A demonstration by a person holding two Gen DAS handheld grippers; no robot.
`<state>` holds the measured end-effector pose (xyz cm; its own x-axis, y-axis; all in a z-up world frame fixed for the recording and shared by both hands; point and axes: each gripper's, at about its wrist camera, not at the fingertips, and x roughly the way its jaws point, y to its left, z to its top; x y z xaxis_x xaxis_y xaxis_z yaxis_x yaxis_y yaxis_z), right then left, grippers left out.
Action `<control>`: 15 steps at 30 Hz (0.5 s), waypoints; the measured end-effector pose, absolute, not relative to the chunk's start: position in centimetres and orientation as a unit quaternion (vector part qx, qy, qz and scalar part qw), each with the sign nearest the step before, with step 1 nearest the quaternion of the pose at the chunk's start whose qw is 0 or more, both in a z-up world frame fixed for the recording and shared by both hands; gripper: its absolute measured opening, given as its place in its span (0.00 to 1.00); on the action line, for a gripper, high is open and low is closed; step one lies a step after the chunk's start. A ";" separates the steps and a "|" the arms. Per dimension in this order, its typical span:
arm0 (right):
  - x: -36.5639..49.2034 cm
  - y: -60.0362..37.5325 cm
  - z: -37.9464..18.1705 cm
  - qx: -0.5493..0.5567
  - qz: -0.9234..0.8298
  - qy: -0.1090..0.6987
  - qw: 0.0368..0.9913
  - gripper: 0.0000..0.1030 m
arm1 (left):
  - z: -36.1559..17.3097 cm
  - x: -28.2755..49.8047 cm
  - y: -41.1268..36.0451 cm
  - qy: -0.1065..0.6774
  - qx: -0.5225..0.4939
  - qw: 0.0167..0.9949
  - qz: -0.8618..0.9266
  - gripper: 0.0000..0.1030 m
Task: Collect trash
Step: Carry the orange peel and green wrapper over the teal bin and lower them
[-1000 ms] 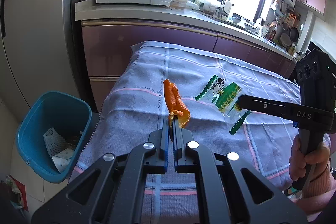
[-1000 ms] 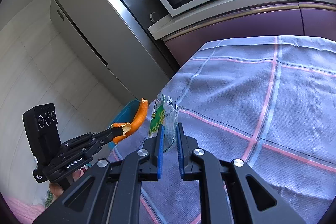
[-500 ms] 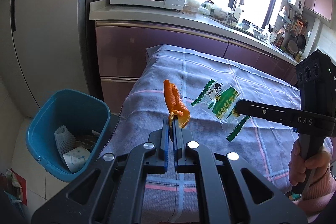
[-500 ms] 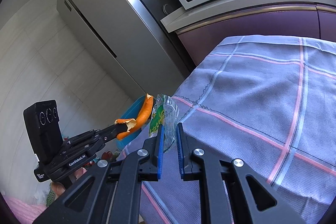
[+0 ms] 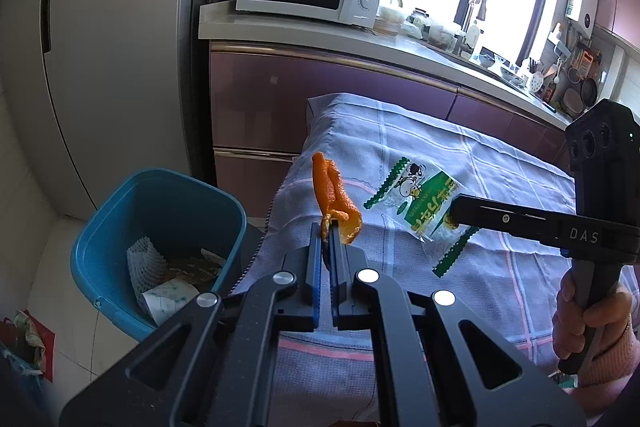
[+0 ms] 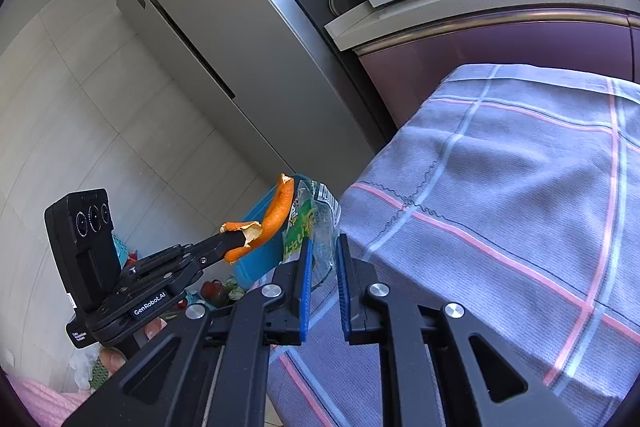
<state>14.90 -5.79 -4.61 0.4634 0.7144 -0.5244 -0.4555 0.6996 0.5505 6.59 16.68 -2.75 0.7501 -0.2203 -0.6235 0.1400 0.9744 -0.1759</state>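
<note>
the left gripper (image 5: pixel 330 233) is clenched on a curl of orange peel (image 5: pixel 334 193), which sticks up from its blue pads in the middle of the left wrist view, above the near edge of the table (image 5: pixel 500 279) with its checked cloth. the right gripper (image 6: pixel 322 251) is grasping a green and white snack wrapper (image 6: pixel 310 223); in the left wrist view that wrapper (image 5: pixel 424 203) hangs from the gripper's tips at centre right, clear of the cloth. a blue trash bin (image 5: pixel 120 227) stands on the floor at lower left of the left wrist view, beside the table, with crumpled paper and foam netting already inside. in the right wrist view the bin's rim (image 6: pixel 260 203) peeks out behind the peel, left of centre

judging by this, the step in hand is carrying both pieces to the bin, with pickup done and dropping not yet done. the next move calls for bringing each gripper over the bin's open mouth, left one first since it is nearer, then letting go so peel and wrapper fall inside rather than onto the floor
</note>
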 end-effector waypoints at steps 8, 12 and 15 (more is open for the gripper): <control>15.5 -3.6 -4.4 0.156 0.363 0.388 0.833 0.10 | -2.7 6.5 18.4 0.339 -0.060 0.936 -0.072 0.04; 15.6 -2.6 -4.3 0.149 0.370 0.393 0.829 0.10 | -2.9 6.4 19.1 0.342 -0.060 0.936 -0.064 0.04; 15.8 -1.9 -4.3 0.143 0.374 0.397 0.826 0.10 | -2.9 6.2 19.6 0.342 -0.061 0.936 -0.058 0.04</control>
